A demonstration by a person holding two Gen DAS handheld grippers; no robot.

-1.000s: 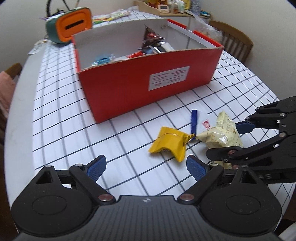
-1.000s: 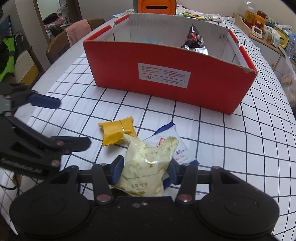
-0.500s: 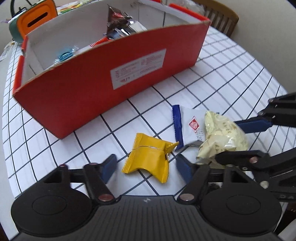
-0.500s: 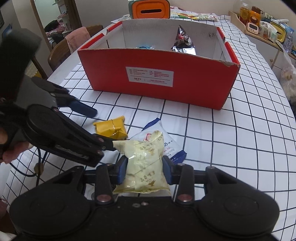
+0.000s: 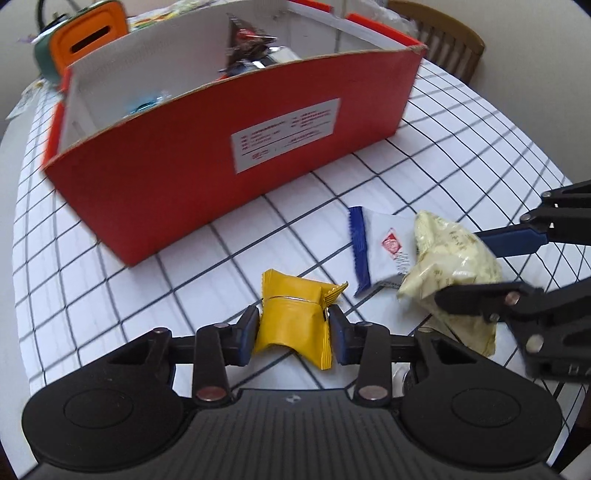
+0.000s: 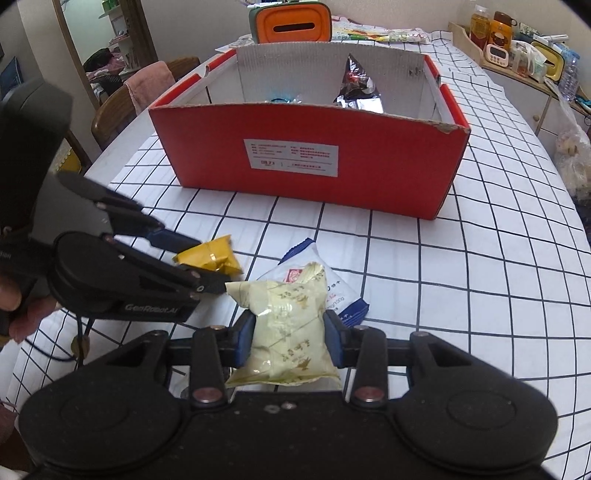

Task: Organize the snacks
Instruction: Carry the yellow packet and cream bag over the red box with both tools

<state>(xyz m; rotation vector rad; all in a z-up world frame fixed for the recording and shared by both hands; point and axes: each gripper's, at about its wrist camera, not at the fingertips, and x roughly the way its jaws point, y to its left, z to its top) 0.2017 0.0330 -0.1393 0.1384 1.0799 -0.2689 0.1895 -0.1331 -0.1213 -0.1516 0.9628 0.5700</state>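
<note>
My left gripper [image 5: 293,334] is shut on a yellow snack packet [image 5: 295,319] low over the checked tablecloth; both also show in the right wrist view, the gripper [image 6: 184,258] and the packet [image 6: 210,254]. My right gripper [image 6: 290,338] is shut on a pale cream snack bag [image 6: 291,332], also in the left wrist view [image 5: 450,266], lifted slightly. A white and blue packet [image 5: 376,247] lies flat between them [image 6: 332,291]. The red cardboard box [image 5: 221,155] stands behind, holding a silver-black bag [image 6: 356,88] and a blue-wrapped sweet [image 6: 284,98].
An orange and green container [image 6: 290,20] stands behind the box. Wooden chairs [image 6: 122,107] are at the table's left side and far corner [image 5: 443,40]. A shelf with jars [image 6: 517,48] is at the right. The tablecloth [image 6: 480,258] extends right of the snacks.
My left gripper moved forward and closed on the yellow packet. My right gripper closed on the cream bag and raised it a little off the white and blue packet.
</note>
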